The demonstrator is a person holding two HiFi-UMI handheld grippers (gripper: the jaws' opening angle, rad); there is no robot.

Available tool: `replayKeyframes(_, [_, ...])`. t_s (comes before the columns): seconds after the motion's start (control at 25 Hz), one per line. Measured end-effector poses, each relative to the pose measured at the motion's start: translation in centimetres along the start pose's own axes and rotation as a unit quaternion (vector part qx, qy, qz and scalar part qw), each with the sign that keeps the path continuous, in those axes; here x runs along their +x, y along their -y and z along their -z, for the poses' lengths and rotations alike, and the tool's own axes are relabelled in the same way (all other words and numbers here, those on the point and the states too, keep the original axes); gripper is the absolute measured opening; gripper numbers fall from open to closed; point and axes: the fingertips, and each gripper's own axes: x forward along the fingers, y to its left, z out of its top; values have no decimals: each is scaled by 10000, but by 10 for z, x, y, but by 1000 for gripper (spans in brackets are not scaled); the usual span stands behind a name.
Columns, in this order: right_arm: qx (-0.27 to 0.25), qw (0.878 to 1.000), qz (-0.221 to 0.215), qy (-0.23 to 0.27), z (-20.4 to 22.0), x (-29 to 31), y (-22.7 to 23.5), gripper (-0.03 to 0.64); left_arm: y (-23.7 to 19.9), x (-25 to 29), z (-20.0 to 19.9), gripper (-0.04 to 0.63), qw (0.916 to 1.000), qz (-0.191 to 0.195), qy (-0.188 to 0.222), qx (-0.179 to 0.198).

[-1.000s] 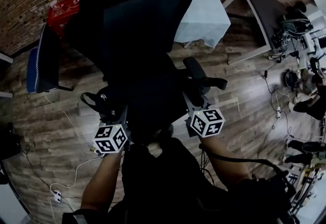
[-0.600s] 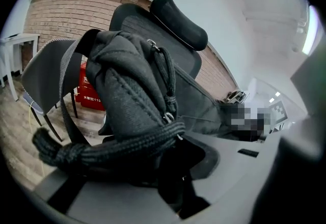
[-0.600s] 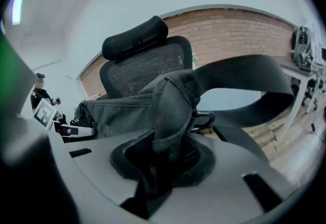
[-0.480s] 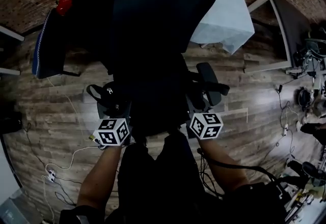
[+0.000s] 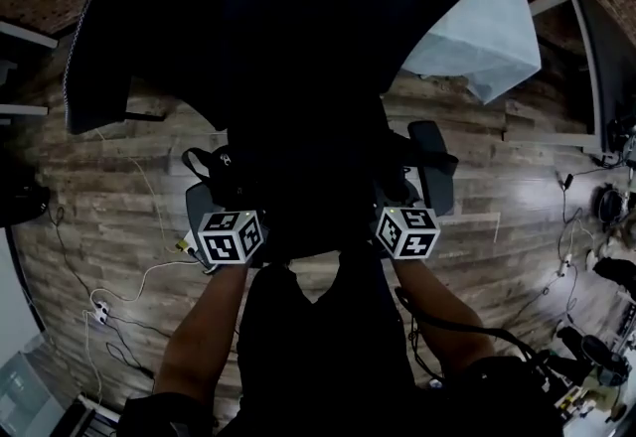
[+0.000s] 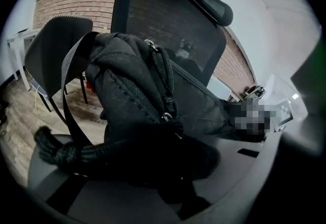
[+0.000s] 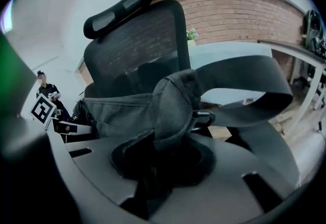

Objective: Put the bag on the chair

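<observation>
Bag point(image 6: 137, 90) is hanging between both grippers: left gripper point(image 6: 170, 167) is clamping its corded end, right gripper point(image 7: 163, 167) is clamping a fabric fold. Bag is hovering over the chair point(image 7: 137, 34) seat, before the backrest; contact unclear. Placing step, seemingly; next: settling it, then unclamping.

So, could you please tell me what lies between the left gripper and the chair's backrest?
The black bag: in the left gripper view it fills the stretch from the left gripper, whose jaws clamp it, to the backrest behind.
</observation>
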Motion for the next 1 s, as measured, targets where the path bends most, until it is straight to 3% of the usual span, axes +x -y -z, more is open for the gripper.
replayKeyframes(0.56, [-270, 9979, 116, -576, 45, 62, 23, 86, -36, 62, 49, 96, 9973, -186, -641, -318])
replayKeyframes(1.0, [-490, 9953, 113, -828, 66, 102, 26, 86, -66, 89, 74, 97, 9936, -418, -920, -503])
